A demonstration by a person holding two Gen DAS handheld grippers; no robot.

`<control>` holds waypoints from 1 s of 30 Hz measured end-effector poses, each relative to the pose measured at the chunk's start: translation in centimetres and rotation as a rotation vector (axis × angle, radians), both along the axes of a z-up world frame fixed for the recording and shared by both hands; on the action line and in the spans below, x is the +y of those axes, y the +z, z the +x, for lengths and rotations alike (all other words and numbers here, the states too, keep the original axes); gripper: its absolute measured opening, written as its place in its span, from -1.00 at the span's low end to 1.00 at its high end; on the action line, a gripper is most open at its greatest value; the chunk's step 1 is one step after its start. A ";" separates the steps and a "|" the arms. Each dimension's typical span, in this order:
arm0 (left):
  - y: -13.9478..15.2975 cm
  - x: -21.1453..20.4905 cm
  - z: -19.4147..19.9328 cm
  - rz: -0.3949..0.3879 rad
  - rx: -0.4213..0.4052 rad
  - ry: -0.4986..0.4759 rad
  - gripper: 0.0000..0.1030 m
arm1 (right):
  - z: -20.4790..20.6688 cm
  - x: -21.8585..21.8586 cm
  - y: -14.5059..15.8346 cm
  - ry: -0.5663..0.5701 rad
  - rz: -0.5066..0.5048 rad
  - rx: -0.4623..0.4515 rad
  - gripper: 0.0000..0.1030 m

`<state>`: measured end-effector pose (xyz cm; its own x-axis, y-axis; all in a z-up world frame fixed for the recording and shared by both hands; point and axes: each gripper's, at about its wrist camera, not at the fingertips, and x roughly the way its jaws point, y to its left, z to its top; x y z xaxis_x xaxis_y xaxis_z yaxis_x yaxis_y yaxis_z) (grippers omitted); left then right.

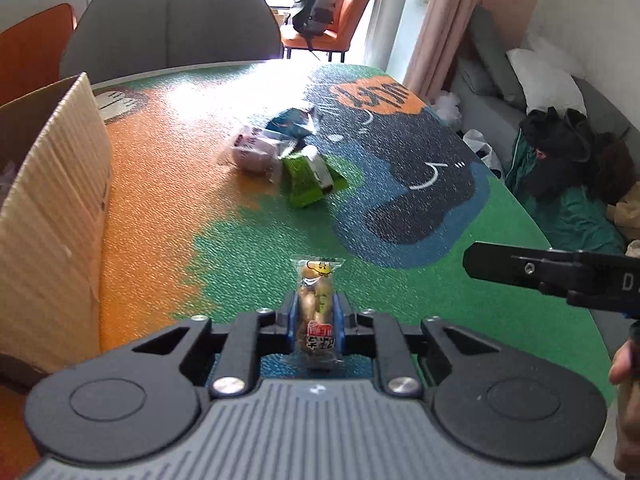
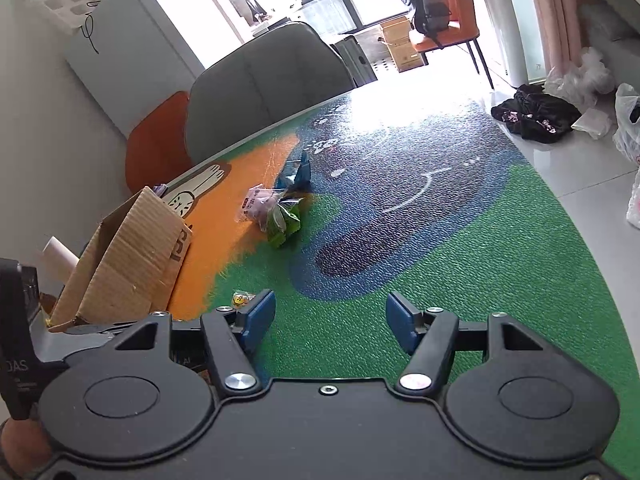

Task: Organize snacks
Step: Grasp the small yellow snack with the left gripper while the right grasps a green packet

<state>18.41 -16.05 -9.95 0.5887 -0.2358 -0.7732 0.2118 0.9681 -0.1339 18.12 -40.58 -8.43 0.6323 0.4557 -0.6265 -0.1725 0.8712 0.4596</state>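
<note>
My left gripper (image 1: 316, 312) is shut on a small clear snack packet (image 1: 316, 292) with brown pieces and a yellow label, held just above the table mat. Its tip shows in the right wrist view (image 2: 239, 298). An open cardboard box (image 1: 52, 216) stands to the left; it also shows in the right wrist view (image 2: 128, 256). A pile of snacks lies mid-table: a green packet (image 1: 308, 178), a pink one (image 1: 252, 150) and a blue one (image 1: 290, 122). My right gripper (image 2: 330, 316) is open and empty over the green part of the mat, right of the left gripper.
The colourful mat (image 2: 420, 208) covers the table, whose edge curves away at right. A grey chair (image 1: 172, 20) stands behind the table. Clothes and bags (image 1: 568, 168) lie on the floor at right. The right gripper's body (image 1: 560, 272) shows at the left view's right edge.
</note>
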 end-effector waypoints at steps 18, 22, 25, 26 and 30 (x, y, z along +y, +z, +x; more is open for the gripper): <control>1.1 3.3 4.5 -0.054 -0.023 0.147 -0.67 | 7.2 4.5 -0.7 0.088 0.022 0.004 0.18; 0.9 3.7 5.3 -0.064 -0.017 0.163 -0.67 | 8.7 5.5 -1.0 0.095 0.016 0.017 0.19; 0.7 4.0 5.8 -0.074 -0.014 0.174 -0.67 | 9.7 6.4 -1.4 0.100 0.002 0.023 0.19; 0.7 4.2 5.9 -0.076 -0.013 0.178 -0.67 | 9.9 6.6 -1.5 0.100 -0.005 0.025 0.19; 0.6 4.3 6.1 -0.082 -0.013 0.178 -0.67 | 10.6 7.6 -1.9 0.107 -0.022 0.025 0.19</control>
